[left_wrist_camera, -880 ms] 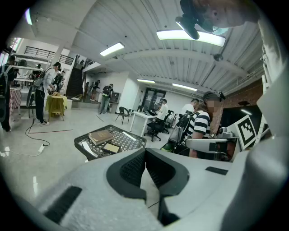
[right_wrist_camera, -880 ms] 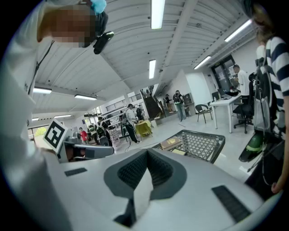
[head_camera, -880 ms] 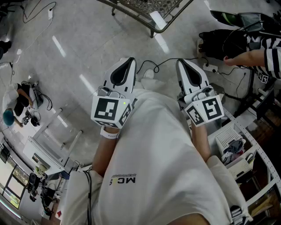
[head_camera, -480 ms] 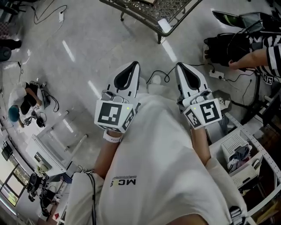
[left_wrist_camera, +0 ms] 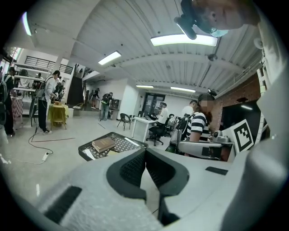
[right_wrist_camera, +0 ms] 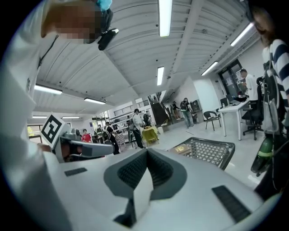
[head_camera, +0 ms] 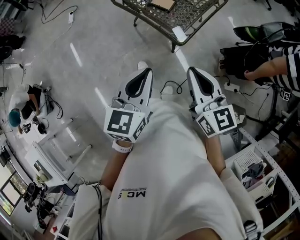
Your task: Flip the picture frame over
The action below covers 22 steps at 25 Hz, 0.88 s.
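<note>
Your left gripper (left_wrist_camera: 145,159) and right gripper (right_wrist_camera: 146,158) are both clenched on nothing, held well short of the mesh table (head_camera: 187,14); the picture frame (left_wrist_camera: 103,144) lies flat on that table's top. Risks, as I judge them: a flat frame offers your jaws no edge to bite, so it may skid across the mesh or off the table's rim; a corner could snag in the openings mid-flip; the cable (head_camera: 174,86) on the floor before the table could catch your foot. Table: dark metal, perforated top, raised rim, thin legs; gripper pads: black, ribbed, wedge-shaped, set in pale shells; frame: brown, rectangular, thin, seemingly rigid.
</note>
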{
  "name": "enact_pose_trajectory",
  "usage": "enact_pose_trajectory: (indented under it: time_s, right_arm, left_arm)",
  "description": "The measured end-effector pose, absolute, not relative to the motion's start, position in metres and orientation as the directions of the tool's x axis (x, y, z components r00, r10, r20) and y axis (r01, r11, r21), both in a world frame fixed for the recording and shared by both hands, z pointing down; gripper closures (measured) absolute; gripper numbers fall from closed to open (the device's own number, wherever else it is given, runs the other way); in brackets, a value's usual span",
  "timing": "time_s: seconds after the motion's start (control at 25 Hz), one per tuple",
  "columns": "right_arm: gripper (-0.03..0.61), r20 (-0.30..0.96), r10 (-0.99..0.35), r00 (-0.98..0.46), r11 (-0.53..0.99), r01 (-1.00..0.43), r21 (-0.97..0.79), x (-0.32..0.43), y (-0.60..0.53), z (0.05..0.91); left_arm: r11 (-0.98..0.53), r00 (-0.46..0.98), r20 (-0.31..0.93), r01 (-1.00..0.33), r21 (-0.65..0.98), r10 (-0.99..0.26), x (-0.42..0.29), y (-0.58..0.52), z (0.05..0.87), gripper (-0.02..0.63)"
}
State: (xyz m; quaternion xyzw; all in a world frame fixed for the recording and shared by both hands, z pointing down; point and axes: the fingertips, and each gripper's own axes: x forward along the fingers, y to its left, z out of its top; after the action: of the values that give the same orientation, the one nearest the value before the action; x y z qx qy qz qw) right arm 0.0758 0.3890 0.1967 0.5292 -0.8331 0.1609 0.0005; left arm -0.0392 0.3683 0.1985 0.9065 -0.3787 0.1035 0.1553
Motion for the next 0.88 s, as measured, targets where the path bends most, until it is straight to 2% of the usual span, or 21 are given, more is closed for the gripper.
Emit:
enact_pose_trajectory:
  time_s: [0.52, 0.88]
  right_arm:
    - [0.561, 0.26, -0.87, -0.419, 0.36, -0.9, -0.247, 0.04, 0.222, 0.227]
    - [0.561, 0.318, -0.87, -0.378, 0.323, -0.922, -0.213, 0.018, 0.095, 0.226]
  left_arm:
    - [-0.648, 0.702, 0.331, -0.711, 0.275, -0.63, -0.082, 0.196, 0.233, 0.589]
    - [-0.644, 0.703, 0.335, -0.71, 0.284, -0.628, -0.129, 0.064, 0.226, 0.589]
